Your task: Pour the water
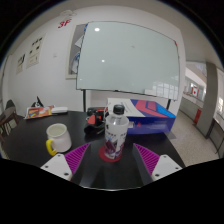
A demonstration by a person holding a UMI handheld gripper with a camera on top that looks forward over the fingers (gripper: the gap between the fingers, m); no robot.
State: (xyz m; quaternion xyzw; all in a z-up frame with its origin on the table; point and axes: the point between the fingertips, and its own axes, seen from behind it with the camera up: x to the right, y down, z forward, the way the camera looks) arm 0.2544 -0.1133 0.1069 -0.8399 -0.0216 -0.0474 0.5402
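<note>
Gripper view: water bottle (117,133) upright, long axis vertical, cap up, standing between spread gripper (109,162) fingers; mug (57,138) alongside

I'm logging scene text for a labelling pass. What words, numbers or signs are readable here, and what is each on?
"3F": red sign on the wall above the whiteboard.
Bottle label, between the open gripper fingers: too blurred to read.
Papers on the wall left of the whiteboard: too small to read.
Printed box behind the bottle: no legible text.
Mug: no text seen.
</note>
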